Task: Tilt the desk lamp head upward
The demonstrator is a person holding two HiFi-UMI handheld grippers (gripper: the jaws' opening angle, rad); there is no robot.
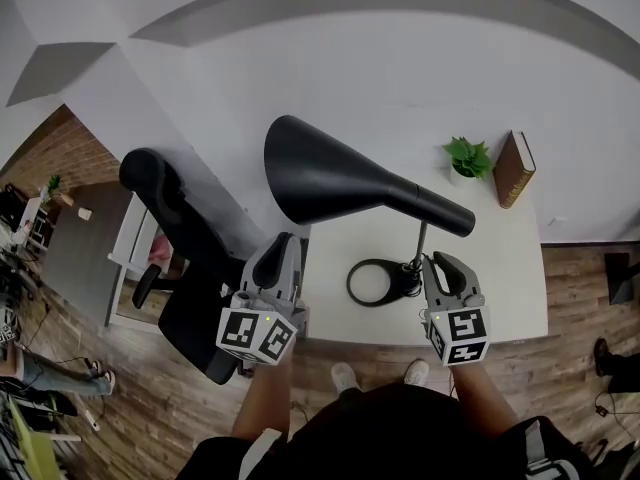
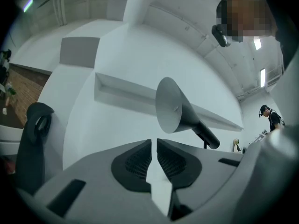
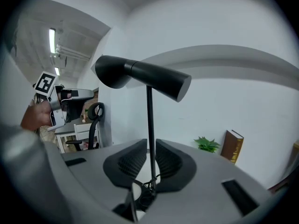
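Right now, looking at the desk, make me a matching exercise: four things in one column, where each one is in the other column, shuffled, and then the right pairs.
Things
1. lamp head
2. potted plant
3. book
4. office chair

Places
A. standing on end at the far right corner of the desk
B. beside the desk's left edge, not on it
C. raised over the desk on a thin pole
D. at the desk's far edge, between the pole and the right corner

Pairs: 1-C, 2-D, 3-A, 4-B
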